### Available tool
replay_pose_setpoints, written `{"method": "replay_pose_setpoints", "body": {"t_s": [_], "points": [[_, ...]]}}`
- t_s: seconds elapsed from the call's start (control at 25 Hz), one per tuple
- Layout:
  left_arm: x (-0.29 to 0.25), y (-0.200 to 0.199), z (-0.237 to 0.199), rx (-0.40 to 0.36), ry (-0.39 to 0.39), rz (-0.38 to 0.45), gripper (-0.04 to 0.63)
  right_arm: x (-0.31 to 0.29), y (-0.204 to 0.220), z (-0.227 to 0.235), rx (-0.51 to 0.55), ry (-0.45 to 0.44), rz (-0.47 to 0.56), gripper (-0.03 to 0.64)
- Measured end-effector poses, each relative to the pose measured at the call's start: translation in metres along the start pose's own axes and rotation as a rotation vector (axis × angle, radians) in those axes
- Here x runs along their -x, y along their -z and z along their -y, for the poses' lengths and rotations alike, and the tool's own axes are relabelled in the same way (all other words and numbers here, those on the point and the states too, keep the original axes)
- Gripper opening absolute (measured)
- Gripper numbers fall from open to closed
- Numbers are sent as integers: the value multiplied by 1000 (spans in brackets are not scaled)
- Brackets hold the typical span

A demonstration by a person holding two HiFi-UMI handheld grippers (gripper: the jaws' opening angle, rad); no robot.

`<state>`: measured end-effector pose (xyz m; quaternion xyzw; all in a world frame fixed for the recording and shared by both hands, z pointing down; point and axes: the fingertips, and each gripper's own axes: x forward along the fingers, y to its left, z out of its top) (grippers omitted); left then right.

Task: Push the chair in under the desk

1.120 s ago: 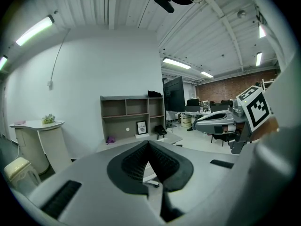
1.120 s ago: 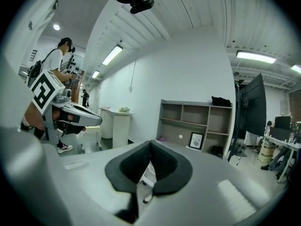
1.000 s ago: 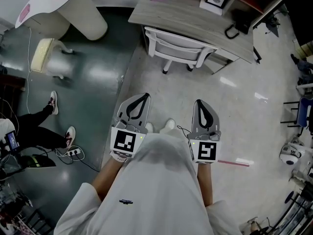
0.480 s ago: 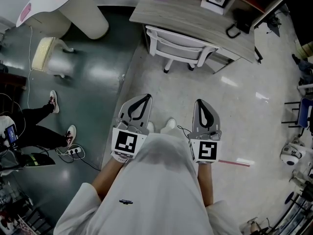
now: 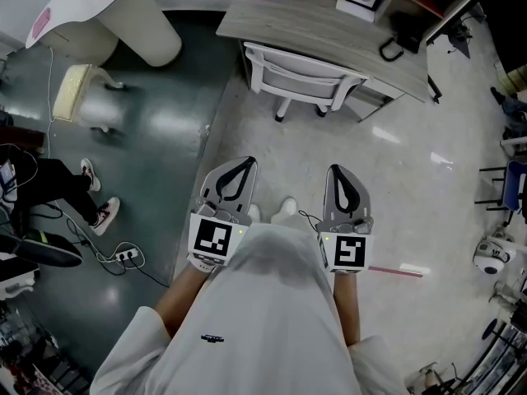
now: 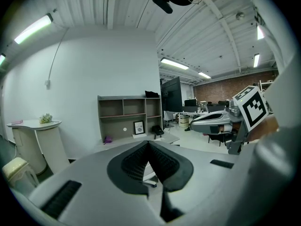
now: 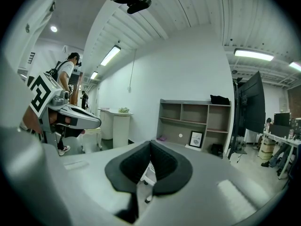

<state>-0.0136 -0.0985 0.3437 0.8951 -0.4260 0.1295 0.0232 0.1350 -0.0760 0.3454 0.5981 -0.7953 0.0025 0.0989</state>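
The white chair stood well apart from the person, backrest toward them. Its seat was apparently already partly under the tabletop, though that was hard to judge from above. The left gripper and right gripper were each pressed together, holding nothing. On castors, the chair should roll lightly. Its stiff backrest rail looked the best place to push.

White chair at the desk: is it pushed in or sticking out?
Mostly in. The white chair has its seat hidden under the grey wooden desk; only backrest and feet show.
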Motion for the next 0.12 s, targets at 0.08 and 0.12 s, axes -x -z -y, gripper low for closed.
{"method": "replay_pose_setpoints", "body": {"t_s": [0.08,0.12], "points": [[-1,0,1,-1,3,-1,8,0,0,0,-5,2,3,12],[-1,0,1,-3,4,-1,8,0,0,0,-7,2,4,12]]}}
